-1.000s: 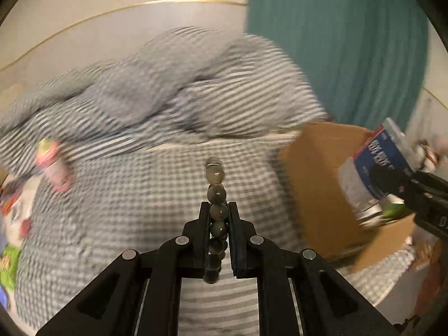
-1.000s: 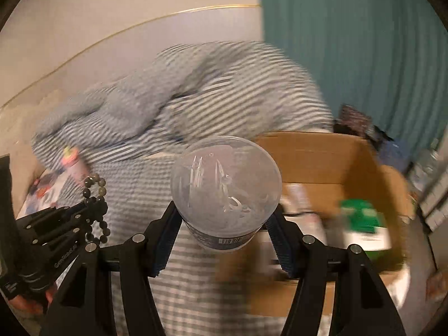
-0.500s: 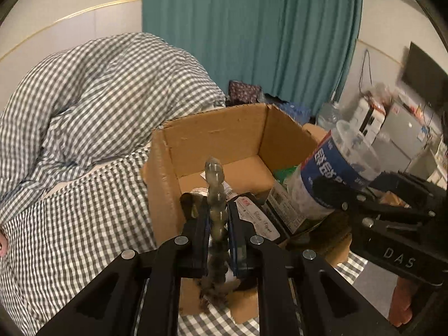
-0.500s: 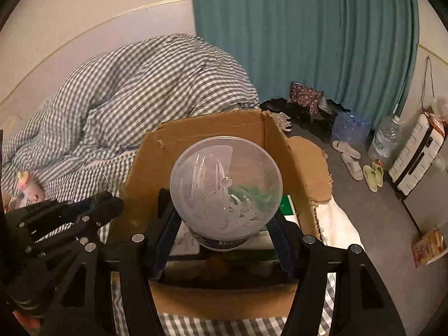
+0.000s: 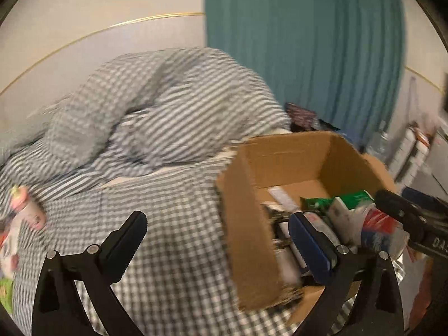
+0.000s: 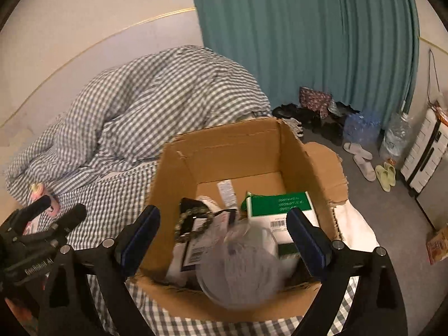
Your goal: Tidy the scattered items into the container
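A brown cardboard box (image 6: 235, 145) stands on the checked bed, also in the left wrist view (image 5: 246, 215). Inside it lie a bead bracelet (image 6: 193, 222), a clear plastic tub (image 6: 240, 263), blurred, and a green-and-white carton (image 6: 277, 204). My right gripper (image 6: 221, 238) is open and empty above the box's near side. My left gripper (image 5: 218, 240) is open and empty, straddling the box's left wall; it also shows in the right wrist view (image 6: 60, 214). A pink bottle (image 5: 26, 207) lies on the bed at the far left.
A rumpled checked duvet (image 6: 156, 98) is heaped behind the box. A teal curtain (image 6: 308, 36) hangs at the back. Shoes and slippers (image 6: 364, 162), water bottles and a white cabinet (image 6: 425, 151) stand on the floor at right. Colourful packets (image 5: 5, 252) lie at the bed's left edge.
My left gripper opened and the bead bracelet now lies in the box. My right gripper opened and the plastic tub dropped into the box. The left gripper swung back to the left.
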